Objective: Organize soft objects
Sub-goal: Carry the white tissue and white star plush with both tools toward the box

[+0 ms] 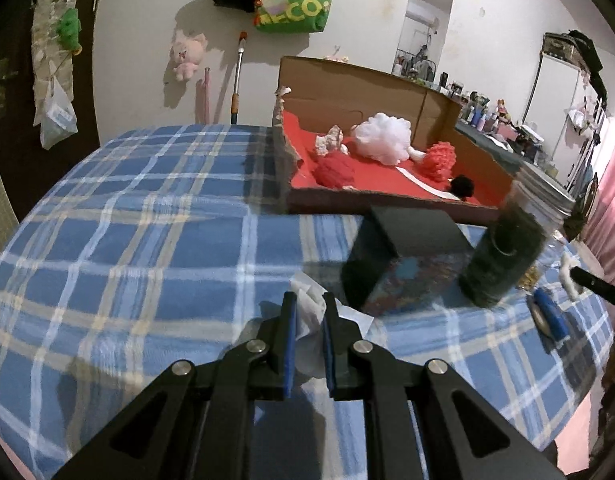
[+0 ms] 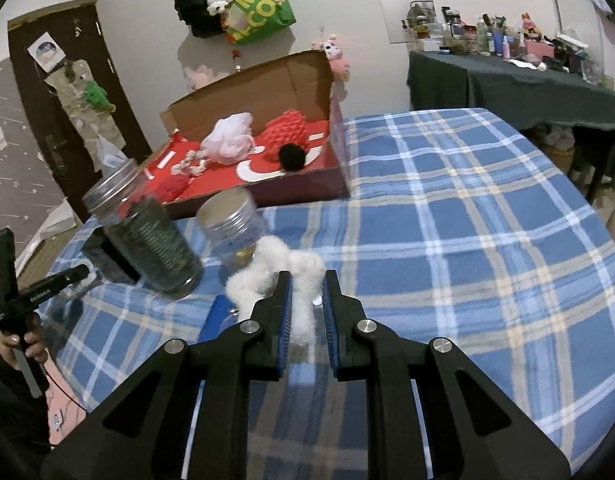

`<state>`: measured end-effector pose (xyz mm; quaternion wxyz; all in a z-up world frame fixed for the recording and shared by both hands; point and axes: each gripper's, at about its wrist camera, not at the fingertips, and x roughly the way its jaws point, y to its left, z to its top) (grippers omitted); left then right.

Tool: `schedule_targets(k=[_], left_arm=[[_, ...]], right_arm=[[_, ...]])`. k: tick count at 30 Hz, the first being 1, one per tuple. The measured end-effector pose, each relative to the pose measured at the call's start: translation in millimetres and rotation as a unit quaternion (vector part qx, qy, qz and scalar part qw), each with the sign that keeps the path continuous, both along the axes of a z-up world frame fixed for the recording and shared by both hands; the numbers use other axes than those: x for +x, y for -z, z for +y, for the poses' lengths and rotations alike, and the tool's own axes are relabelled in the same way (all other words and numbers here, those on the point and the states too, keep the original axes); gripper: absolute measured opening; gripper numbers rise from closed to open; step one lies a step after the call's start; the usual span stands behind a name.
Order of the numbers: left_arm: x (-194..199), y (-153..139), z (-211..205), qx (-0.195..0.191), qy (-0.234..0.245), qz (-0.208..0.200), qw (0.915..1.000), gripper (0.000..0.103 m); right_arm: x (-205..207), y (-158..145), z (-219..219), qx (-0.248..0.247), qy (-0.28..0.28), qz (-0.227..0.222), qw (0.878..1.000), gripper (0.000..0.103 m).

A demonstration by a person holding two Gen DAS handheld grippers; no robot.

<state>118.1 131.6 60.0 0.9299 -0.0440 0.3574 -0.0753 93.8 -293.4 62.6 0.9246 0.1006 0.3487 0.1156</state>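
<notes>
My left gripper [image 1: 308,305] is shut on a crumpled white tissue [image 1: 310,330] just above the blue plaid blanket [image 1: 147,248]. My right gripper [image 2: 307,278] is shut on a white fluffy cotton strip [image 2: 297,276] that curls up and left past the fingertips. An open cardboard box [image 1: 347,80] [image 2: 247,88] with a red lining stands behind. In it lie a white mesh puff [image 1: 383,136] [image 2: 229,140], red knitted pieces [image 1: 335,170] [image 2: 285,130] and a black pom-pom [image 1: 462,187] [image 2: 292,156]. The other gripper [image 2: 47,284], held by a hand, shows at the left of the right wrist view.
A jar of dark green stuff [image 1: 503,256] [image 2: 155,236] and a silver-lidded clear jar [image 2: 231,220] stand before the box, beside a black box [image 1: 391,252]. A blue flat object [image 1: 551,316] [image 2: 217,316] lies on the blanket. A cluttered dark-clothed table [image 2: 507,80] stands at the far right.
</notes>
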Motion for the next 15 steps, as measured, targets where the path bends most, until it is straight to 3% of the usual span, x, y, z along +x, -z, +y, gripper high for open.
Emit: schedule_targets(k=[15], left_arm=[[43.2,-7.7,3.8,0.039,0.029,0.001,0.9988,0.012]], right_arm=[[45.1,-13.2,-4.4,-0.06,0.006,-0.008,0.998,0.014]])
